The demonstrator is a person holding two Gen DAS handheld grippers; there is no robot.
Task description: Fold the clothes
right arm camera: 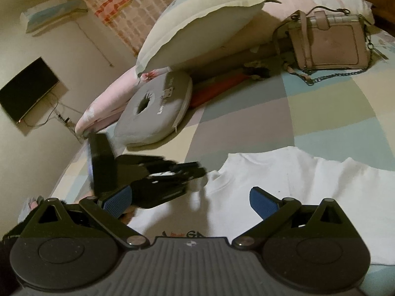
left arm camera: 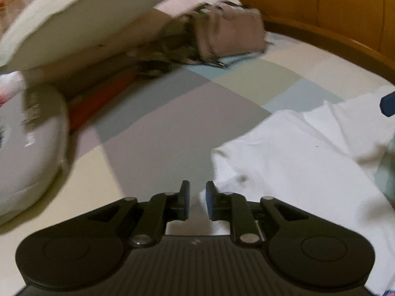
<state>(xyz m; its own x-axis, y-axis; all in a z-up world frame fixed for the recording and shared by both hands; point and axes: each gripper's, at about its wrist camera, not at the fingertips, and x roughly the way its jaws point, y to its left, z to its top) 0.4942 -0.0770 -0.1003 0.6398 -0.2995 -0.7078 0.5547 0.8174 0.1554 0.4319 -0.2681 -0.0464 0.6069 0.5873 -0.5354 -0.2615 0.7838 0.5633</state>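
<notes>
A white T-shirt (left arm camera: 296, 160) (right arm camera: 284, 177) lies spread on the checked bed sheet (left arm camera: 172, 113). My left gripper (left arm camera: 197, 190) hovers at the shirt's left edge, its jaws a narrow gap apart with only sheet showing between them. In the right wrist view the left gripper (right arm camera: 197, 170) appears blurred, with its tips by the shirt's sleeve. My right gripper (right arm camera: 190, 201) stands wide open above the near part of the shirt and holds nothing. One of its blue pads (left arm camera: 388, 103) shows at the right edge of the left wrist view.
A pink handbag (right arm camera: 328, 46) with a chain strap stands at the far side of the bed. A grey ring cushion (right arm camera: 155, 113), a cream pillow (right arm camera: 197, 24) and a red object (right arm camera: 217, 88) lie to the far left. A wooden headboard (left arm camera: 321, 5) borders the bed.
</notes>
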